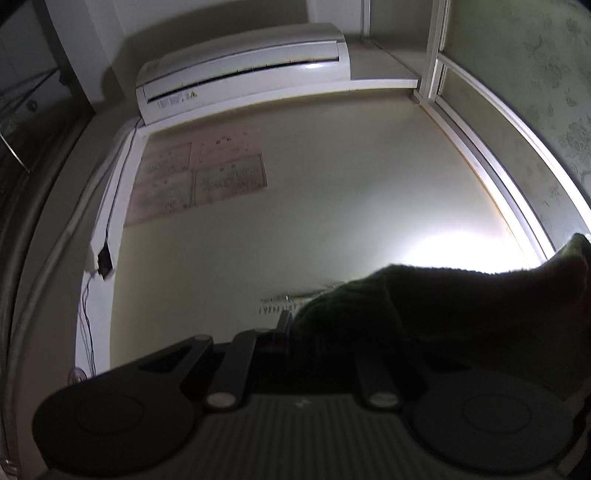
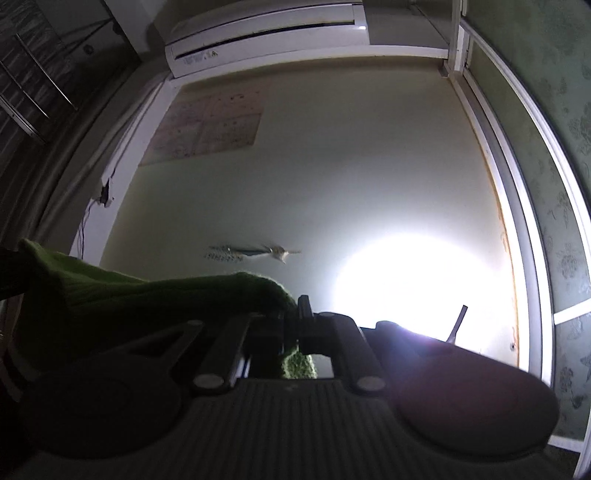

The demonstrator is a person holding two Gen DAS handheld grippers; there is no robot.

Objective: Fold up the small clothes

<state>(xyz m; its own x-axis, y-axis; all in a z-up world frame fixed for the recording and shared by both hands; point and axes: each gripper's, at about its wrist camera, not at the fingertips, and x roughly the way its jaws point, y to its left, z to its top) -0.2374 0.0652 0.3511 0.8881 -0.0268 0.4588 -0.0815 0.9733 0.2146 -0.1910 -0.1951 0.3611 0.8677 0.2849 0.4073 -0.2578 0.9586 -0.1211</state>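
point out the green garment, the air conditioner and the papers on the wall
green garment (image 2: 155, 295), right wrist view, on the knit stretch left of the fingers
air conditioner (image 1: 243, 62), left wrist view, on its white front panel
papers (image 1: 199, 181), left wrist view, middle of the sheets

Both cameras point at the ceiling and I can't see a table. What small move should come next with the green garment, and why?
Probably lower both tongs together. The green knit garment hangs stretched between the right tongs and the left tongs, each pinching an end, both aimed at the air conditioner. No surface shows.

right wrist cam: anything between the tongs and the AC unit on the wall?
Only bare wall, past the green garment gripped in the right tongs. The AC unit sits high; posters hang aside.
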